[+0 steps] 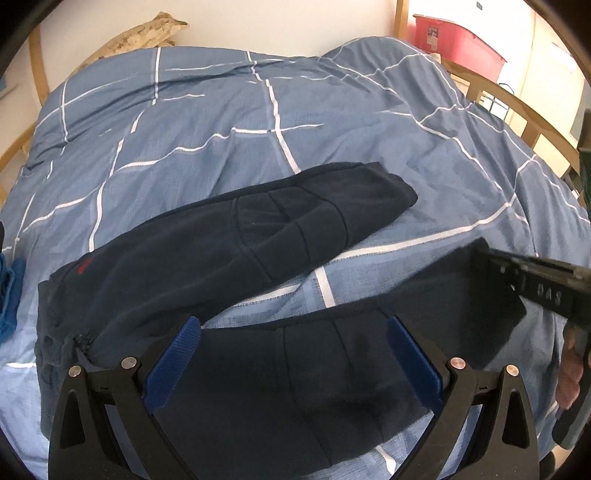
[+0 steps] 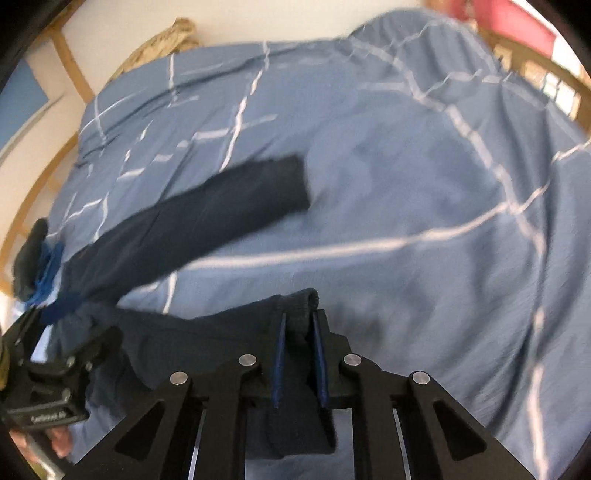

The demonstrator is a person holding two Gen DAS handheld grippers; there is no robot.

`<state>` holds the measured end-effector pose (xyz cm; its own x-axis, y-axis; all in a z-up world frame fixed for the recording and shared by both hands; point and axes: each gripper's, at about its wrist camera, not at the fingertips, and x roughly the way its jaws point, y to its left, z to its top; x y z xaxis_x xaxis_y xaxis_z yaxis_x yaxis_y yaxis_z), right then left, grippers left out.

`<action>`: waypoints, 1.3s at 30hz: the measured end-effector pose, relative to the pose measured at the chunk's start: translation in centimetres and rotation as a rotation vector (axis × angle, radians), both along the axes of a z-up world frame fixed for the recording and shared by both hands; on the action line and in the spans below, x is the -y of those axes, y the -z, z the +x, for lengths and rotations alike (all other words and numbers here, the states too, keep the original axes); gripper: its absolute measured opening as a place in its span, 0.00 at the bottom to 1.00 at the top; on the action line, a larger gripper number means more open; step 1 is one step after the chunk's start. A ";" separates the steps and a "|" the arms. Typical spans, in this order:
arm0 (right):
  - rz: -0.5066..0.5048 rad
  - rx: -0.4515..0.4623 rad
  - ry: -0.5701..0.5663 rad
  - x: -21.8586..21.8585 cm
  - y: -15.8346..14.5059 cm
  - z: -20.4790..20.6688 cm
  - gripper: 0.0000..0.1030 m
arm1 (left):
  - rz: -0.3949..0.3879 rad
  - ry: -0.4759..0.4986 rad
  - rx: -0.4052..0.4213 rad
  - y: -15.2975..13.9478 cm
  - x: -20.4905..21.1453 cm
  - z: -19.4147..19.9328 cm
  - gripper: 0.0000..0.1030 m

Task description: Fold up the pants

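Dark navy pants lie on the bed with their legs spread apart. The far leg (image 1: 258, 236) stretches up to the right, and the near leg (image 1: 332, 354) runs across the front. My left gripper (image 1: 293, 321) is open, its blue pads (image 1: 173, 354) standing wide apart over the near leg's upper part, close to the fabric. My right gripper (image 2: 298, 317) is shut on the near leg's cuff (image 2: 295, 301), which is bunched between its narrow-set blue pads. In the left wrist view the right gripper (image 1: 491, 254) comes in from the right at that cuff. The far leg (image 2: 207, 214) lies flat, untouched.
A blue duvet with white lines (image 1: 332, 110) covers the bed and bulges at the back right. A wooden bed frame (image 1: 517, 107) curves round it, with a red bin (image 1: 458, 40) behind. A blue cloth (image 1: 9, 295) lies at the left edge. A beige object (image 1: 147, 33) rests against the wall.
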<state>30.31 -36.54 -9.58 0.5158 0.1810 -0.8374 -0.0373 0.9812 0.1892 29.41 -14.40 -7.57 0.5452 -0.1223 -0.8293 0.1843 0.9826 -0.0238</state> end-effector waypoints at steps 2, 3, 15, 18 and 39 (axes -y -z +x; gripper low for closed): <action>-0.001 0.004 0.030 0.5 -0.2 0.6 0.13 | 0.005 0.001 0.007 -0.1 0.1 0.0 0.99; -0.005 -0.003 0.040 0.6 -0.1 0.9 0.13 | 0.009 0.003 0.011 -0.1 0.2 0.0 0.99; -0.086 -0.038 0.116 0.2 1.9 0.9 0.36 | -0.010 -0.017 0.018 -0.2 -1.6 -1.5 0.99; -0.080 0.003 0.129 -0.3 0.4 -0.6 0.41 | -0.033 -0.020 0.051 -1.4 -2.7 -2.6 0.99; 0.201 0.055 0.184 -0.8 -0.6 5.5 0.41 | 0.015 -0.026 0.175 -2.9 -4.1 4.2 0.99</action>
<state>35.81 -35.77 -8.94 0.5991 0.2396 -0.7639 0.1230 0.9153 0.3836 33.66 -10.33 -4.64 0.6843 -0.0945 -0.7230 0.1589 0.9871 0.0213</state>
